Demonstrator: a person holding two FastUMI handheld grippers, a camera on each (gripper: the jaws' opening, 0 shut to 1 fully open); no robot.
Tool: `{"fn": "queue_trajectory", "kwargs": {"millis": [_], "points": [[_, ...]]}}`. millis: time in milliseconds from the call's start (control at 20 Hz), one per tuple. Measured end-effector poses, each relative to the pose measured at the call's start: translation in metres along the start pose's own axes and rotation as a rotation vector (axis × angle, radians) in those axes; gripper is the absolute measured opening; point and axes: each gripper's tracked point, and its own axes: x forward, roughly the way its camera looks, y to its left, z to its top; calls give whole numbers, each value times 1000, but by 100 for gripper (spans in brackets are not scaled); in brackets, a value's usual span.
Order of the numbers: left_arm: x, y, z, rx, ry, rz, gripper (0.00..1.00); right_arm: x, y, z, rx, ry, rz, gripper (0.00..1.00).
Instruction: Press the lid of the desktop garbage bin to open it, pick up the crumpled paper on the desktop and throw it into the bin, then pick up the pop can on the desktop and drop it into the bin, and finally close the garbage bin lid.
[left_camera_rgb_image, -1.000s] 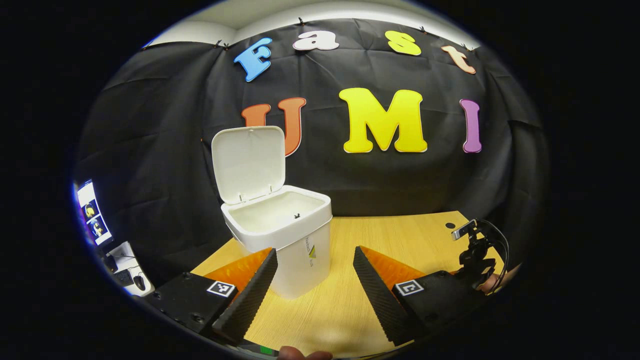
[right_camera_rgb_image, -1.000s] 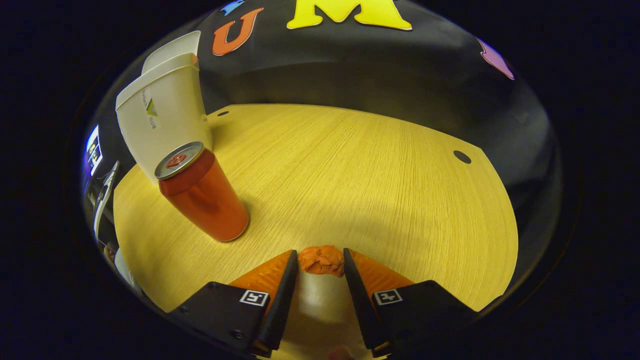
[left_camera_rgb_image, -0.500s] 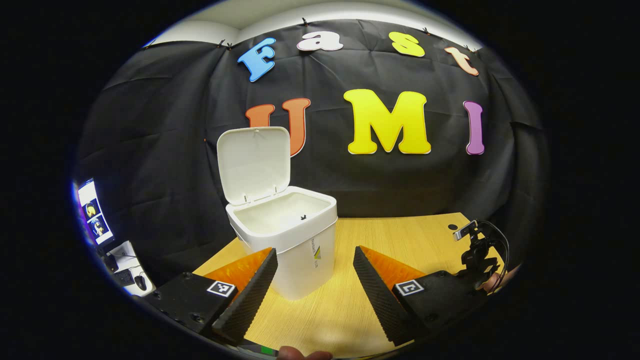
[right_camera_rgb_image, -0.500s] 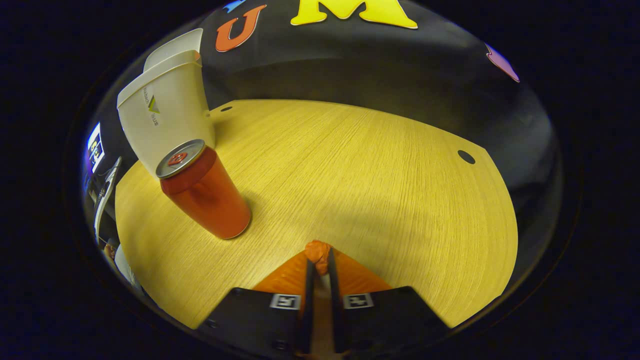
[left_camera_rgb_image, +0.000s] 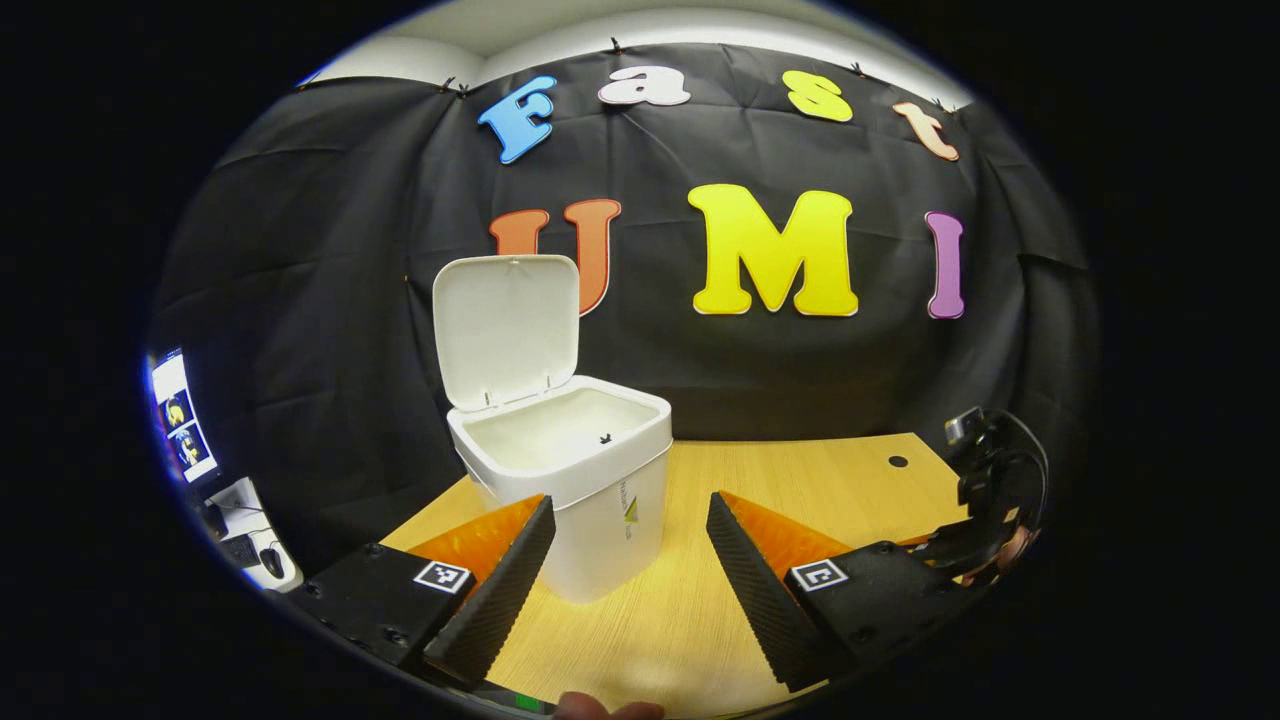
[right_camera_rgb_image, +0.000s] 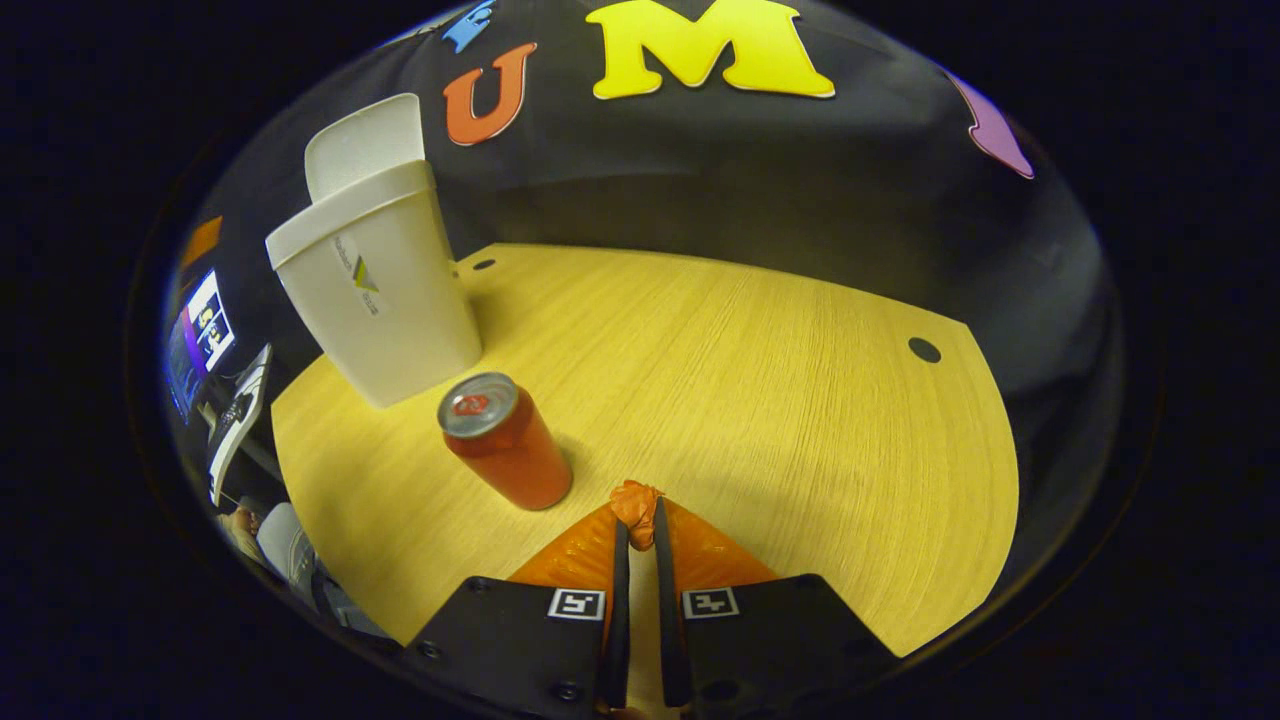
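The white desktop bin stands on the wooden table with its lid swung up and the inside bare. My left gripper hovers open just in front of it, fingers spread, nothing between them. In the right gripper view the bin is at the upper left, and a red pop can stands upright on the table near it. My right gripper is shut on the orange crumpled paper, which bulges out past the fingertips, lifted above the table. The right gripper's body shows at the far right of the left gripper view.
The wooden table has a small cable hole near its right edge. A monitor and keyboard sit off the table's left side. Black cloth walls the back.
The right gripper closed on the crumpled paper and has risen with it, so the can and bin look smaller and farther. The left gripper has barely moved.
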Motion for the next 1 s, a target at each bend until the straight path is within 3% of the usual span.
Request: {"fn": "queue_trajectory", "kwargs": {"millis": [350, 600, 1000], "points": [[16, 6, -3, -40, -12, -19, 100, -81, 40, 111, -29, -226, 48, 11], [19, 26, -4, -38, -26, 1, 100, -117, 80, 178, -35, -341, 122, 13], [2, 80, -9, -62, -32, 102, 100, -110, 168, 263, -147, -447, 278, 13]]}}
